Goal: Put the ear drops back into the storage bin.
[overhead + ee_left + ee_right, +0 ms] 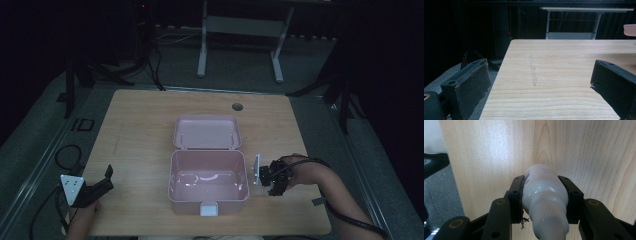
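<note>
At three o'clock of the open pink plastic box, my right gripper clamps a white plastic bottle (left gripper gapes, empty).

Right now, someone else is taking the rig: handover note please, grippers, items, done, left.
Right gripper: shut on the white plastic bottle, held above the light wooden table, just right of the pink plastic box.
Left gripper: open, holding nothing, at the table's near-left corner.
Pink plastic box: lid open and tilted back, inside looks empty.
Done: bottle picked up, box open.
Left, probably: place the bottle in the box, then close the lid.
</note>
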